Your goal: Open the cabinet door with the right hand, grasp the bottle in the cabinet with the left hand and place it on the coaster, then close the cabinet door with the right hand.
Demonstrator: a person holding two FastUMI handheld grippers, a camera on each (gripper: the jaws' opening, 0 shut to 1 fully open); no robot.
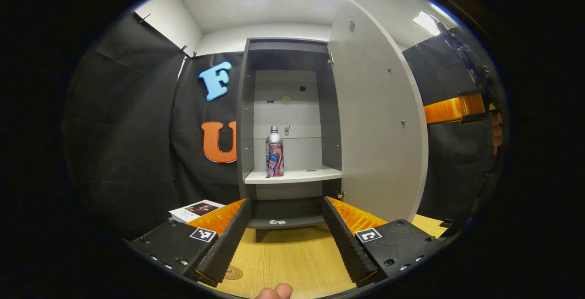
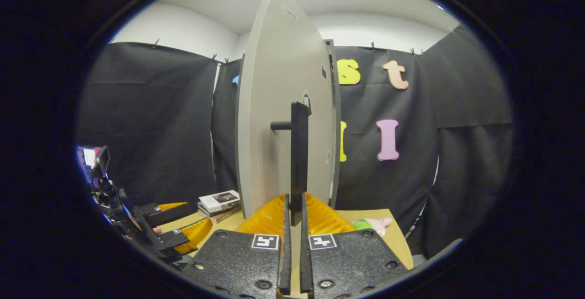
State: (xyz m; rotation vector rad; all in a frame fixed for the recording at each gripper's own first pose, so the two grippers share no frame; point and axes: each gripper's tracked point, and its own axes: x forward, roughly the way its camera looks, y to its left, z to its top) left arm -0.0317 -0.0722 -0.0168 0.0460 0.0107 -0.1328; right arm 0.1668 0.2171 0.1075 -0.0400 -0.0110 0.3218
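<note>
In the left gripper view a silver bottle [image 1: 274, 152] with a colourful label stands upright on the white shelf [image 1: 315, 173] of the grey cabinet [image 1: 245, 120]. The cabinet door [image 1: 372, 120] is swung wide open to the right. My left gripper [image 1: 286, 232] is open, well short of the cabinet, with the bottle far beyond its fingers. A round coaster [image 1: 232, 273] lies on the wooden table near the left finger. In the right gripper view my right gripper [image 2: 293, 216] is shut on the door's black bar handle [image 2: 299, 157], against the door [image 2: 279, 120].
A stack of books [image 2: 220, 204] lies on the wooden table [image 1: 292, 258] left of the cabinet. A pink and green plush toy [image 2: 372, 224] rests on the table to the right of the door. The other gripper [image 2: 160, 228] and its hand show at the lower left.
</note>
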